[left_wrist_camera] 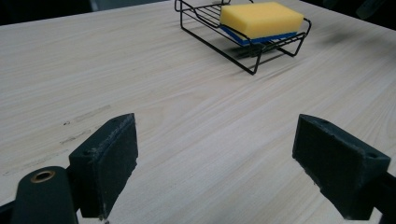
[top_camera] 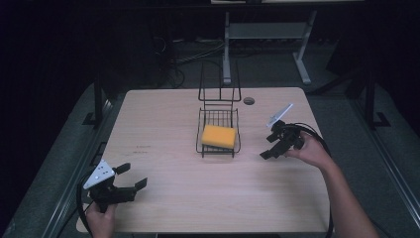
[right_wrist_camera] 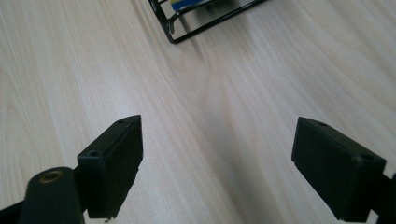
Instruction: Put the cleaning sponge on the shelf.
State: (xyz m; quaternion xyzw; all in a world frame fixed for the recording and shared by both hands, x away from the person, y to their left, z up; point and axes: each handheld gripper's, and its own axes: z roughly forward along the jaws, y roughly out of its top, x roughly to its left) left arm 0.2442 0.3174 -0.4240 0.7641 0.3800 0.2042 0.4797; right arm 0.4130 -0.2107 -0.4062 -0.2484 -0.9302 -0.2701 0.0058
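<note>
Yellow sponge [top_camera: 218, 136], blue underside, lies in black wire rack [top_camera: 208, 148] mid-table. Left gripper [top_camera: 132, 177] and right gripper [top_camera: 266, 148], jaws wide apart, empty, possibly hovering above wooden table [top_camera: 163, 124].

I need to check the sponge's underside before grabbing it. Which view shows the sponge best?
The left gripper view: the sponge lies in the wire rack, its yellow top and blue underlayer clear. The high view shows its yellow top alone. The right gripper view catches a blue and yellow sliver at the frame's top edge.

A pale wood worktop [top_camera: 163, 124] stands in a dark room, grey floor [top_camera: 391, 148] around it, a white metal frame [top_camera: 267, 34] beyond its far edge.
</note>
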